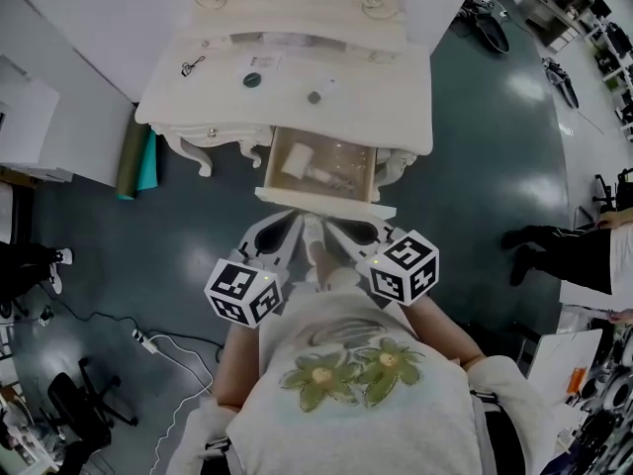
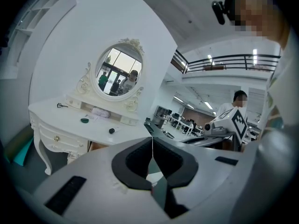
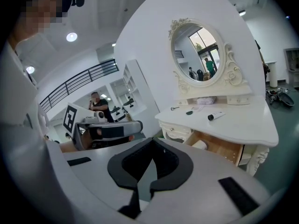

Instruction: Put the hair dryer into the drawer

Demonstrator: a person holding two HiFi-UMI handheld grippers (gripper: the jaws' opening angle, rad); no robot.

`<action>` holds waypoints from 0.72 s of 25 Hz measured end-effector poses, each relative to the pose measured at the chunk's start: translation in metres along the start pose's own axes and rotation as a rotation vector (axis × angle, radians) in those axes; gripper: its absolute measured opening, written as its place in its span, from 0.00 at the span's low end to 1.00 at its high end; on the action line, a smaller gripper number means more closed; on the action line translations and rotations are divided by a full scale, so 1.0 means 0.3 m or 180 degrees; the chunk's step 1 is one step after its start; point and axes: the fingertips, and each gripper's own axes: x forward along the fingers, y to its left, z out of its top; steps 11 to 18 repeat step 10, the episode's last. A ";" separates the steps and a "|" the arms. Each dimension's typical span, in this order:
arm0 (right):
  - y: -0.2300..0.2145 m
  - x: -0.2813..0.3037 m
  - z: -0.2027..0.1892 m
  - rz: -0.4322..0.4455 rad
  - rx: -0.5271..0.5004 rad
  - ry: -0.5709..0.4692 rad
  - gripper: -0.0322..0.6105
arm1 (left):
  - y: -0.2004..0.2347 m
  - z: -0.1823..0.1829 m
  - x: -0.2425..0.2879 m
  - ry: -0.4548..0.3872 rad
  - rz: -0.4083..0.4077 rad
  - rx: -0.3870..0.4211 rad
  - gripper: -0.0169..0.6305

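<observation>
A person stands facing a white, ornately carved dressing table (image 1: 381, 87) with an oval mirror (image 3: 198, 57), holding a two-jaw tool in each hand close to the chest. The left gripper (image 2: 152, 146) has its jaws pressed together with nothing between them. The right gripper (image 3: 151, 146) is the same, closed and empty, and both point roughly towards the table, with the floor behind them. The open wooden drawer (image 1: 326, 202) juts out from the middle of the table towards the person. A white hair dryer (image 1: 318, 174) appears to lie inside it on the wooden bottom, so the placing looks done and the drawer is left to be pushed in. With both tools held back and free, either could likely press the drawer's white front edge. That edge sits just ahead of the jaw tips, with a clear gap between. The surface above carries only a few small things set well back: a dark green round lid (image 1: 252, 80), a small dark knob-like object (image 1: 314, 97) and a black clip (image 1: 191, 66). The dark glossy floor (image 1: 475, 166) is open to the person's right. To the left, olive and teal rolls (image 1: 135, 156) lean beside the table leg.
</observation>
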 end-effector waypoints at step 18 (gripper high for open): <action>0.103 -0.036 -0.050 0.0089 -0.0029 0.0030 0.08 | -0.033 -0.035 -0.071 -0.0057 -0.0012 -0.0078 0.05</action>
